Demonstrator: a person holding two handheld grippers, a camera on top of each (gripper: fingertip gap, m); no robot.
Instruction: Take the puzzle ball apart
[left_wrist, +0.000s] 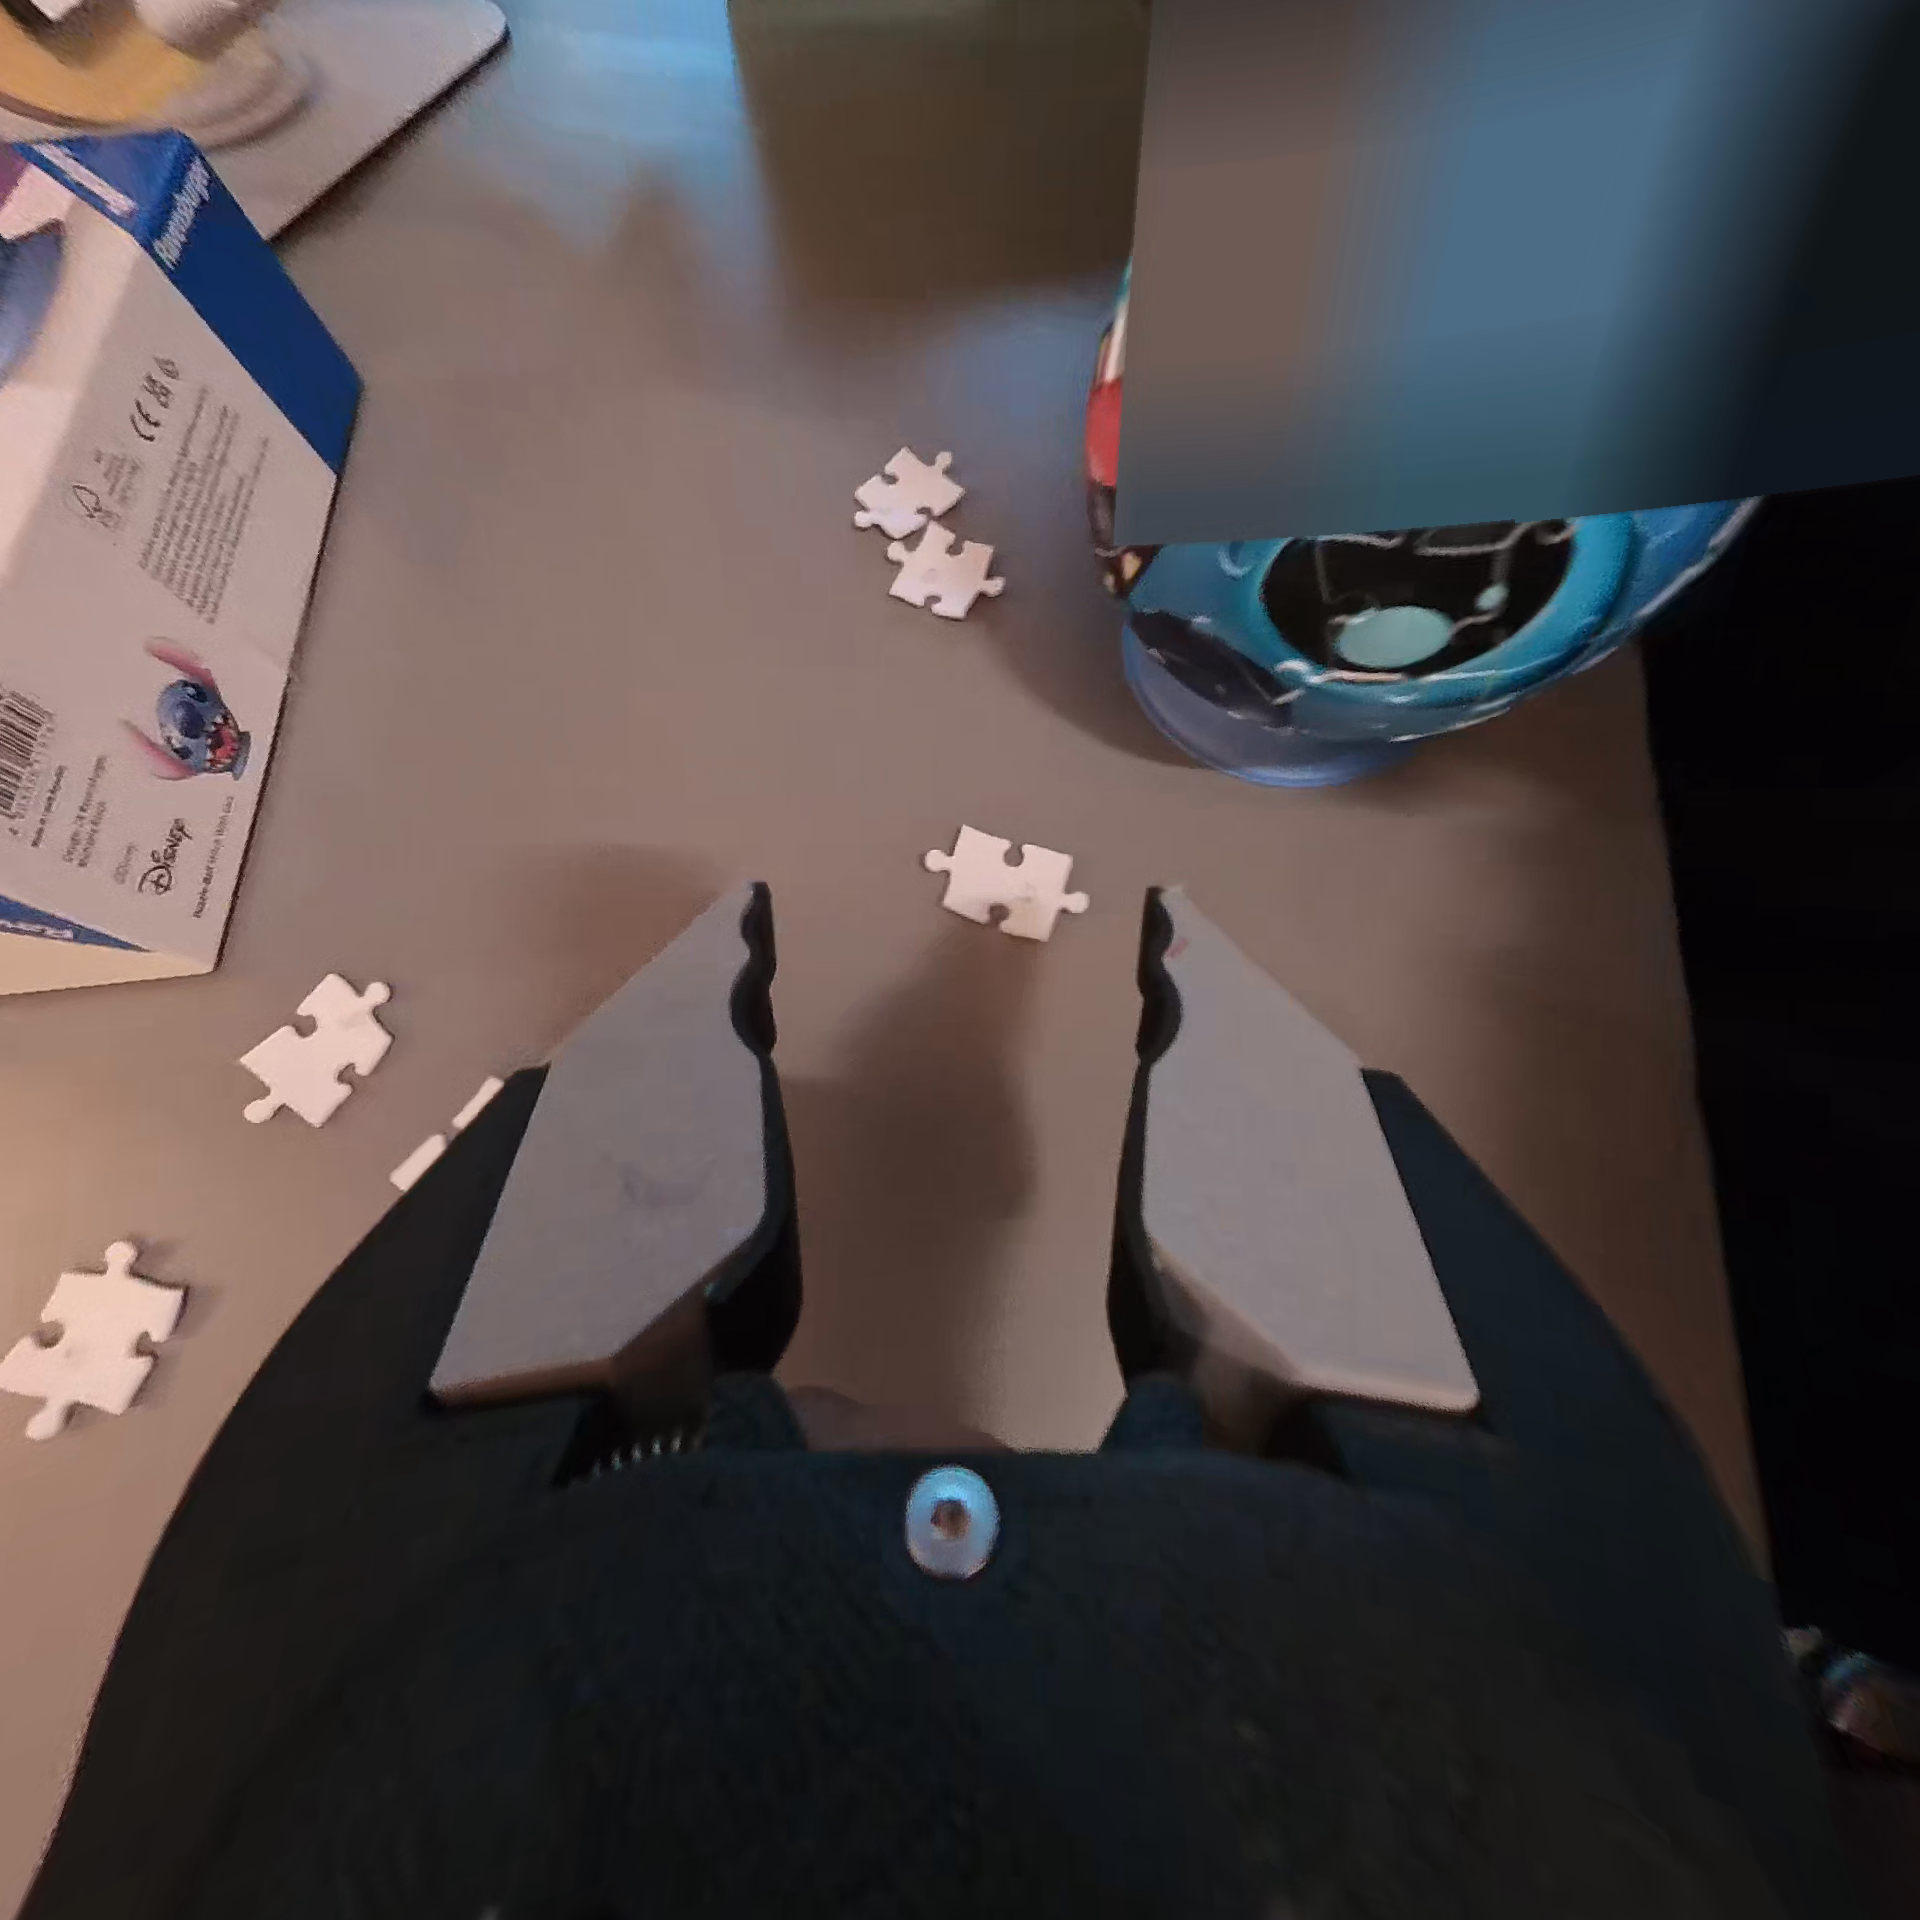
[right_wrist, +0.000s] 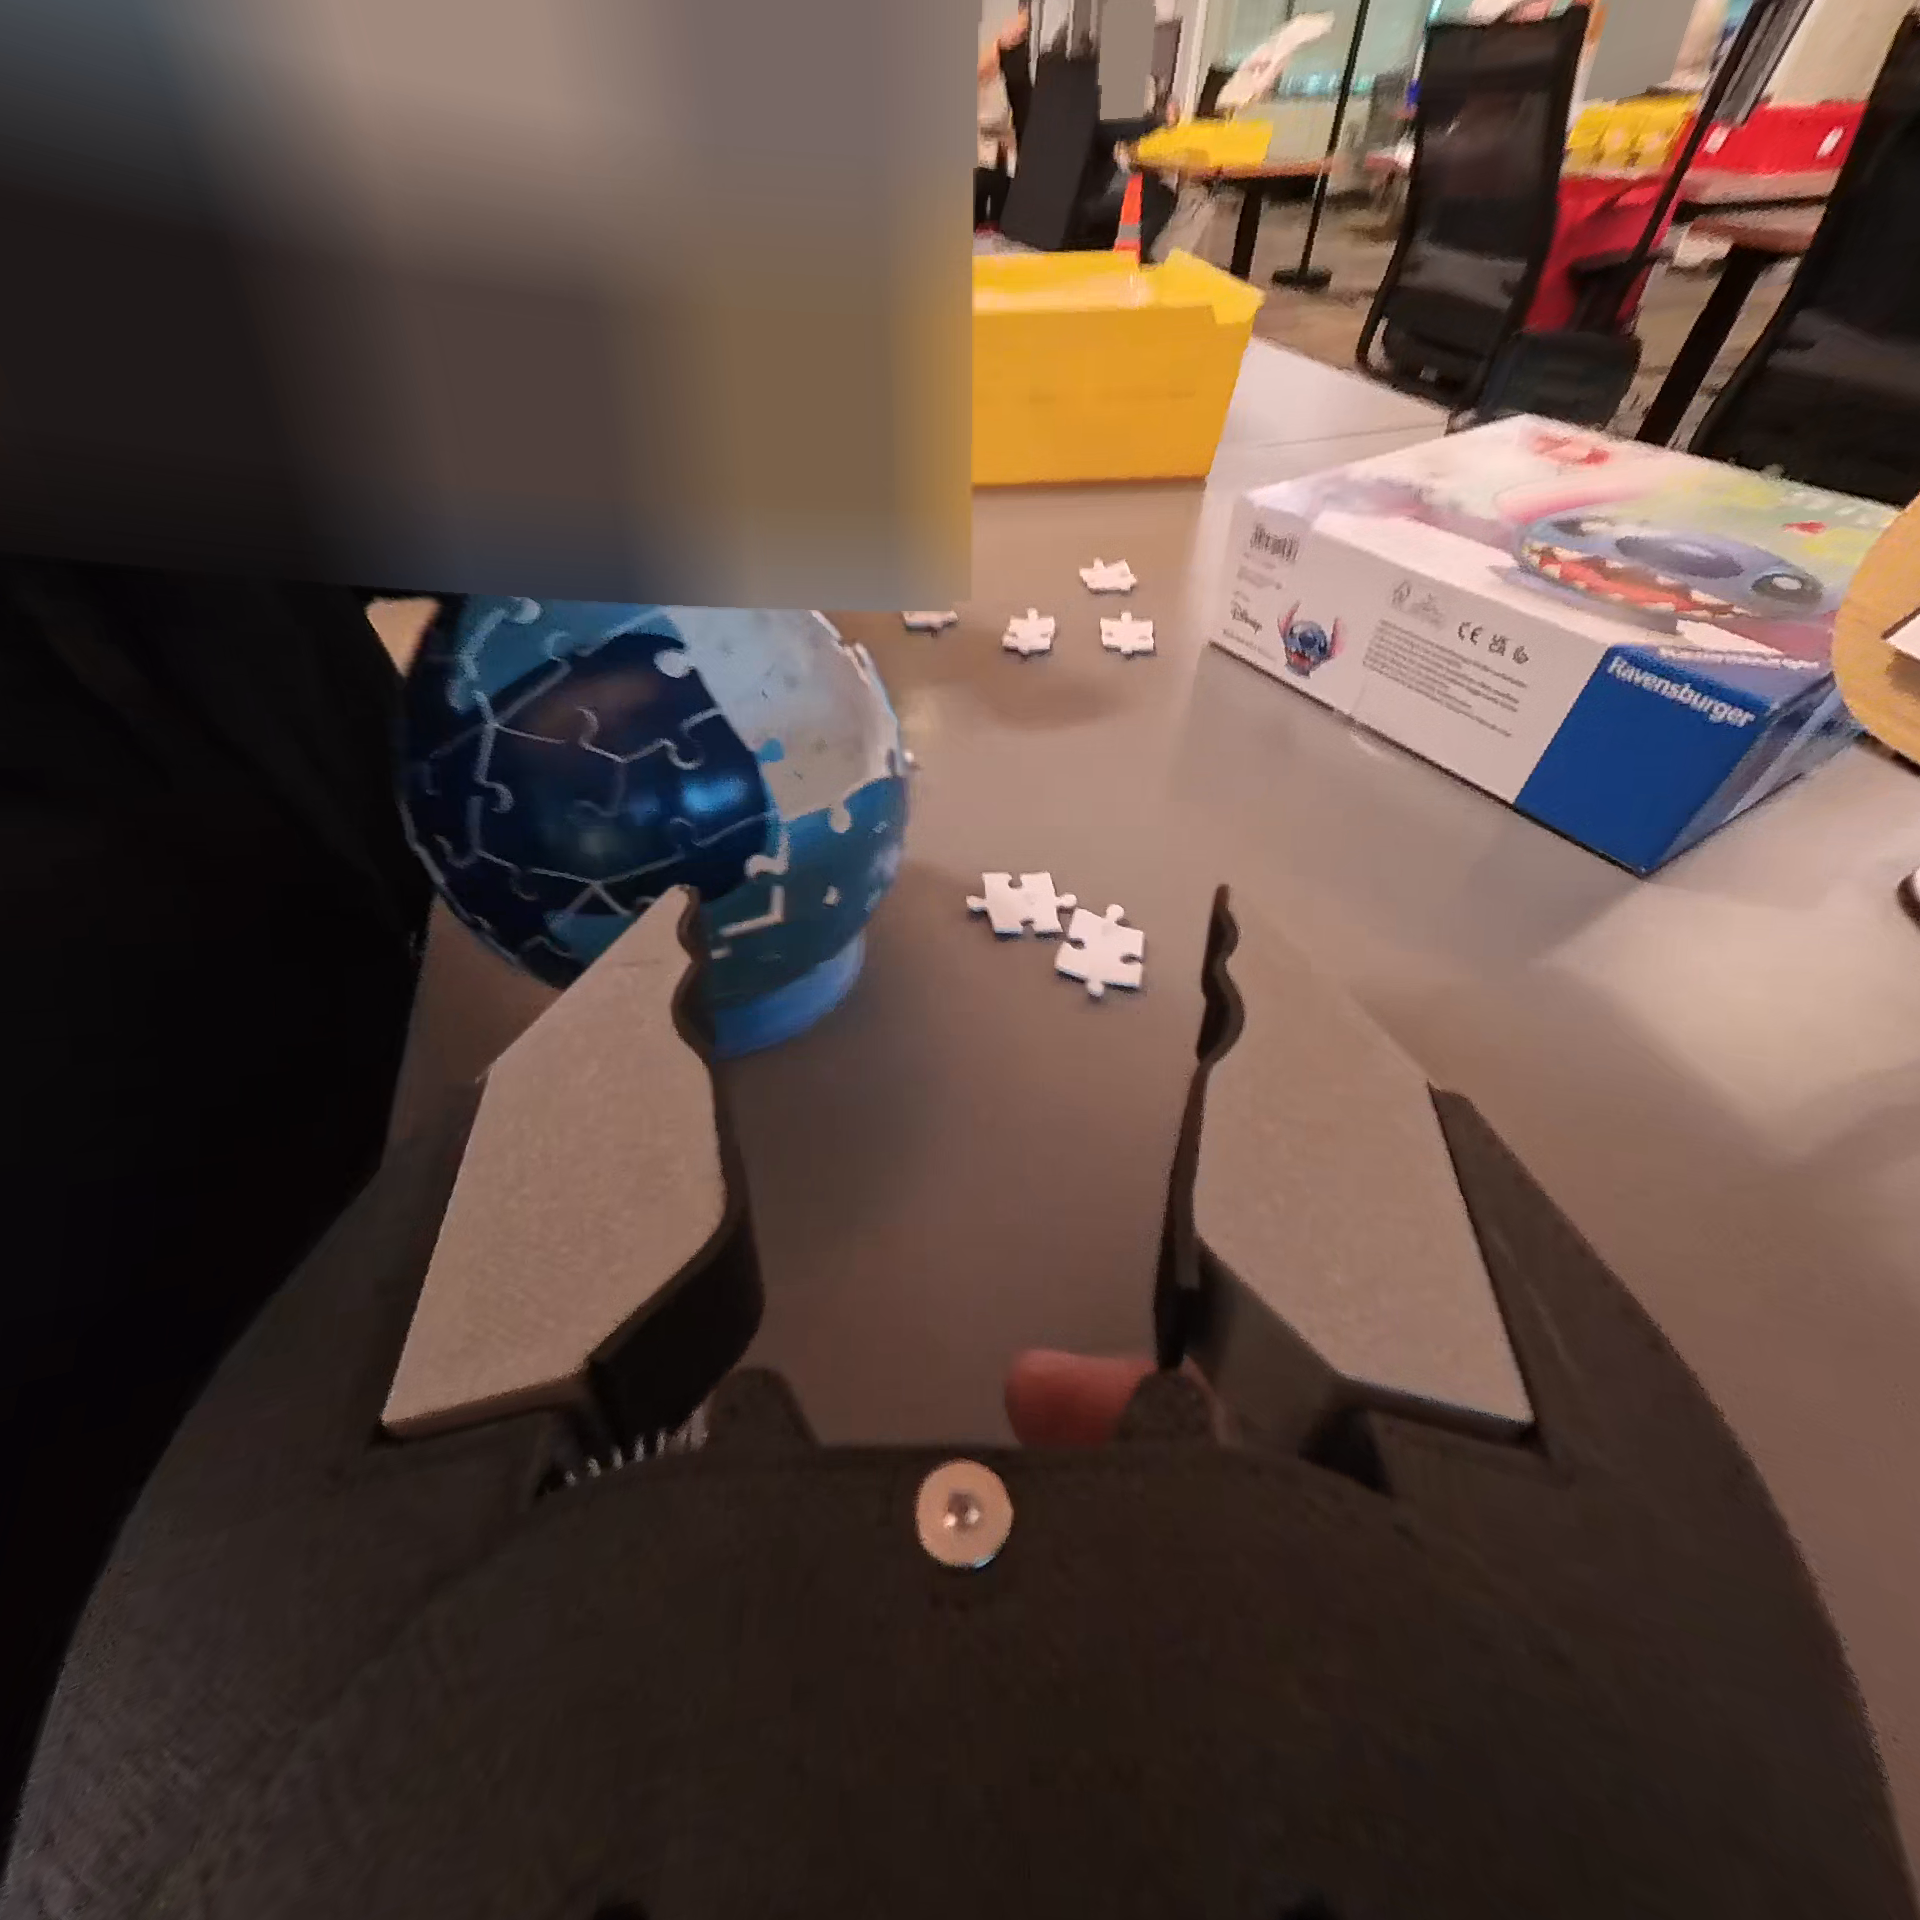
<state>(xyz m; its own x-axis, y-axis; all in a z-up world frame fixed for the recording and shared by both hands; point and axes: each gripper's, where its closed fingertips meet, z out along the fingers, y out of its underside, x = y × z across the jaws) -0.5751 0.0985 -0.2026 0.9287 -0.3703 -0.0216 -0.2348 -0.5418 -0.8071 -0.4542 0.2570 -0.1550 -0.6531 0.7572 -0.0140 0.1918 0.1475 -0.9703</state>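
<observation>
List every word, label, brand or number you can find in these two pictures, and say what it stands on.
All the writing is on the puzzle box; I do not copy it out.
Blue band: a white brand word.
White side: small logos, marks and fine print, too small to read.
Left wrist view, same box: a barcode and blurred fine print.
Puzzle ball and loose white pieces: no writing seen.

Setting: open-plan workroom or lab hall.
The grey worktable (right_wrist: 1299, 831) carries a yellow bin (right_wrist: 1101, 374). Behind it stand black office chairs (right_wrist: 1475, 208), further tables (right_wrist: 1226, 156) with yellow bins, and red crates (right_wrist: 1787, 125).
</observation>
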